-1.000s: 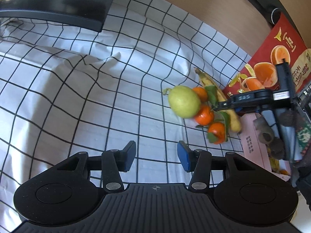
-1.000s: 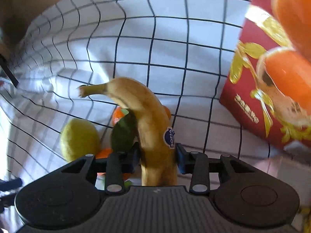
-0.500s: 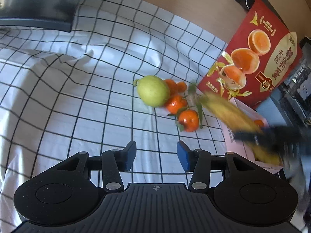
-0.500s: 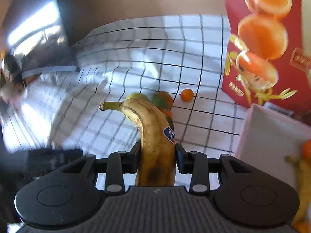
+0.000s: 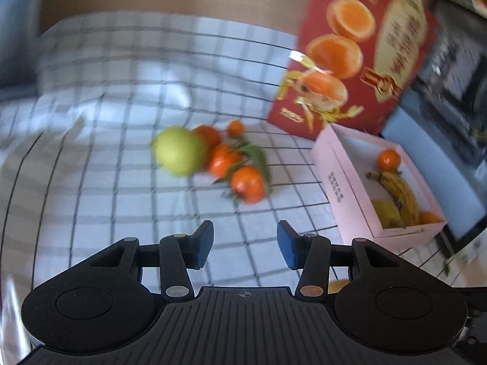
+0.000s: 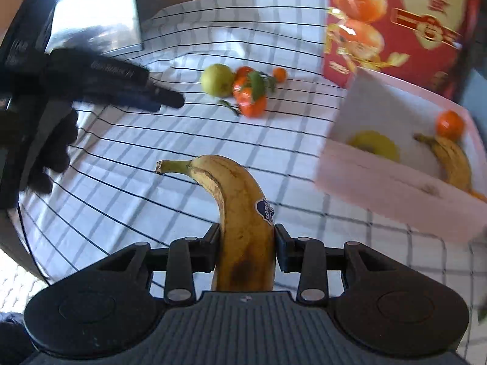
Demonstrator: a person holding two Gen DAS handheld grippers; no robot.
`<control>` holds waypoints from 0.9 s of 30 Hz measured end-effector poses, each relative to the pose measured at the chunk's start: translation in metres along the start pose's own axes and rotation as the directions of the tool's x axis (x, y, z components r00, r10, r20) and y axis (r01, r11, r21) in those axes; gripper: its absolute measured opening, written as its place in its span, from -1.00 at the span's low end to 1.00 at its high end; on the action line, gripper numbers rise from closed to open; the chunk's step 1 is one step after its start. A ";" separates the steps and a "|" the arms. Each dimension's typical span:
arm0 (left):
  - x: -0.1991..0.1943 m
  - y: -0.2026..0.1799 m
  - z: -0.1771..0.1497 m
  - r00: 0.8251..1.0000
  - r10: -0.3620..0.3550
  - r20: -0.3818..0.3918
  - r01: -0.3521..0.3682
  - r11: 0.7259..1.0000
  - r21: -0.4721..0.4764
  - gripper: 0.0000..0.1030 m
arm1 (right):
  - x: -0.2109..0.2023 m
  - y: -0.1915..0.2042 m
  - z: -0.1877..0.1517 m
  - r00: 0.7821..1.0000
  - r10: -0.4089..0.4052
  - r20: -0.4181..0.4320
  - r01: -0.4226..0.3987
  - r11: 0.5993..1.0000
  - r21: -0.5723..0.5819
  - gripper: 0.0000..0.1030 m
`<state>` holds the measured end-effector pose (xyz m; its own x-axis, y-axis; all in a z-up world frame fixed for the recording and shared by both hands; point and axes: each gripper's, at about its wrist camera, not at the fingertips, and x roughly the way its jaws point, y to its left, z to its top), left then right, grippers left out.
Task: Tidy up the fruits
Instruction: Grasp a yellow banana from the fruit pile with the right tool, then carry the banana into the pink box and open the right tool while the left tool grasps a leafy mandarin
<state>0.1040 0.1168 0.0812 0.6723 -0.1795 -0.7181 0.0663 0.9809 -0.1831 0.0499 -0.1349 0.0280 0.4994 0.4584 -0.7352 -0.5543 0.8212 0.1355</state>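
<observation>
- Squeezing a banana (image 6: pixel 243 213) tight, the right gripper (image 6: pixel 246 249) holds it up over the checked cloth (image 6: pixel 152 213), ready for the pink box (image 6: pixel 395 188).
- The left gripper (image 5: pixel 243 243) is apart and holds nothing.
- It points at the pear (image 5: pixel 179 155) and oranges (image 5: pixel 246 184) mid-cloth, probably next.
- The box sits at the cloth's right edge, already holding fruit.

Both views smeared by motion blur. My left tool (image 6: pixel 170 101) is a dark streak in the right wrist view, so I can't read its jaws there. Lower end of the banana (image 6: pixel 243 228) in my right tool (image 6: pixel 246 243) is hidden behind the tool body. Red carton (image 5: pixel 359 57): print unreadable, top cut off by the frame. Pink box (image 5: pixel 341 182): near wall hides part of the fruit inside, and small lettering on it is too blurred to read. Dark gear at right edge (image 5: pixel 456 76) is unidentifiable.
</observation>
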 end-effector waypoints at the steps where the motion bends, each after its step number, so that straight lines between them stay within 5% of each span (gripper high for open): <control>1: 0.009 -0.007 0.005 1.000 0.009 -0.004 -0.009 1.000 0.029 -0.01 | -0.003 -0.002 -0.005 1.000 -0.028 0.011 0.028 1.000 0.003 -0.30; 12: 0.096 -0.031 0.032 0.984 0.166 -0.059 -0.162 0.985 0.064 0.08 | -0.008 -0.026 -0.045 0.985 -0.171 0.026 0.167 0.981 0.100 -0.30; 19: 0.112 -0.043 0.034 0.985 0.160 -0.071 -0.152 0.983 0.103 -0.04 | -0.007 -0.023 -0.048 0.982 -0.182 0.046 0.176 0.979 0.103 -0.30; 27: 0.059 -0.045 0.004 0.998 0.010 -0.066 -0.006 0.998 0.057 -0.05 | -0.002 -0.026 -0.048 0.985 -0.164 0.049 0.158 0.982 0.105 -0.29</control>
<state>0.1437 0.0624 0.0497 0.6227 -0.1747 -0.7627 0.1046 0.9846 -0.1401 0.0316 -0.1729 -0.0058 0.6153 0.3340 -0.7140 -0.3955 0.9143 0.0868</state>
